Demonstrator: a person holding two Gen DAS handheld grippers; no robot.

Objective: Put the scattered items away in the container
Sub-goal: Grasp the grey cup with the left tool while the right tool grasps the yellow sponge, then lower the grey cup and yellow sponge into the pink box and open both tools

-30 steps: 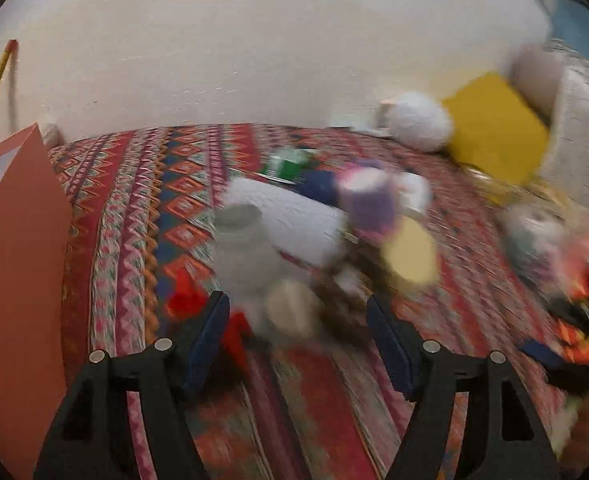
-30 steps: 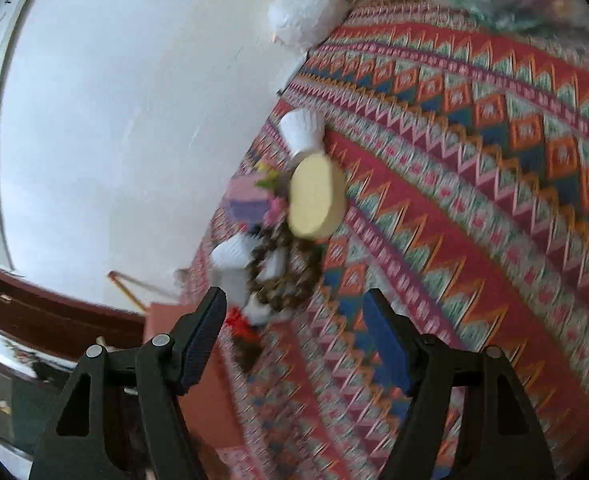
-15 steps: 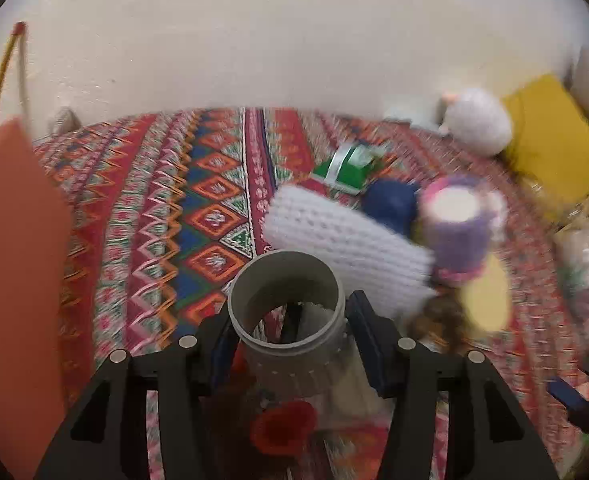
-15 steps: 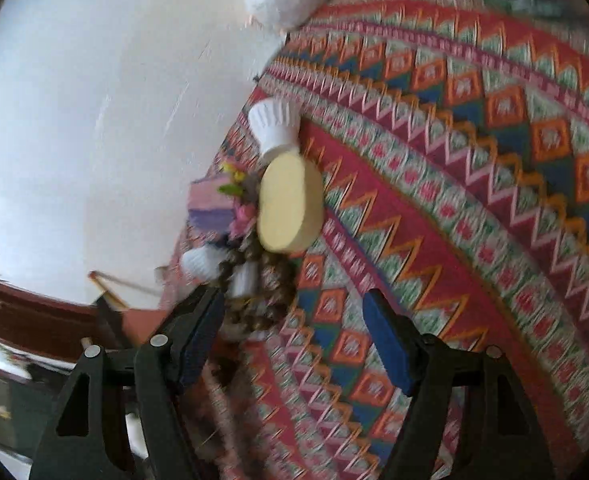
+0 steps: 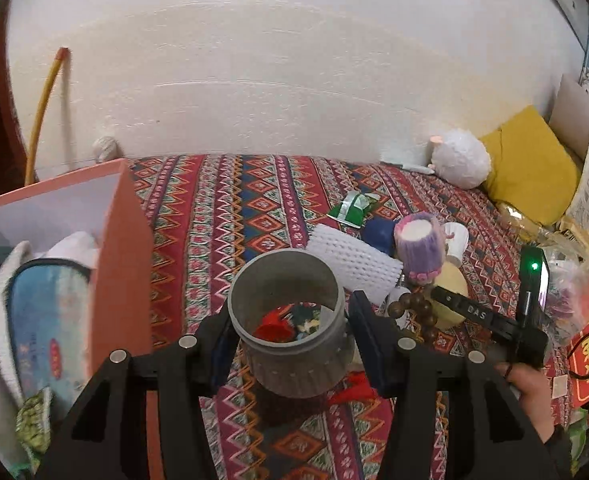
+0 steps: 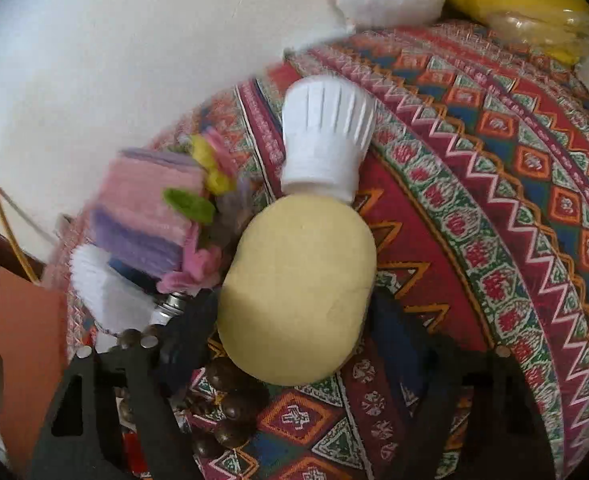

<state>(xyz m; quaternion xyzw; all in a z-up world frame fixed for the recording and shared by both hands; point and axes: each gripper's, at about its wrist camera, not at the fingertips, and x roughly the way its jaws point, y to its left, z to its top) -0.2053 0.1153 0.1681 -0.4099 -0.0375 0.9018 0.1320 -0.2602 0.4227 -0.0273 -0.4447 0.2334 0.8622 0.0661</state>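
Above patterned bedspread (image 5: 254, 200), left fingers (image 5: 364, 336) clamp grey cup (image 5: 290, 320); right fingers (image 6: 190, 332) straddle yellow disc (image 6: 298, 300), spread.

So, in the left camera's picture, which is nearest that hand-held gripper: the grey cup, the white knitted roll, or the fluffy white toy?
1. Grey cup: between the left hand-held gripper fingers.
2. White knitted roll: just beyond, to the right.
3. Fluffy white toy: far right, by the wall.

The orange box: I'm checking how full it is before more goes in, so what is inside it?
Inside the orange box, the left wrist view shows a blue printed pouch and white cloth. The box's bottom and anything beneath them are covered.
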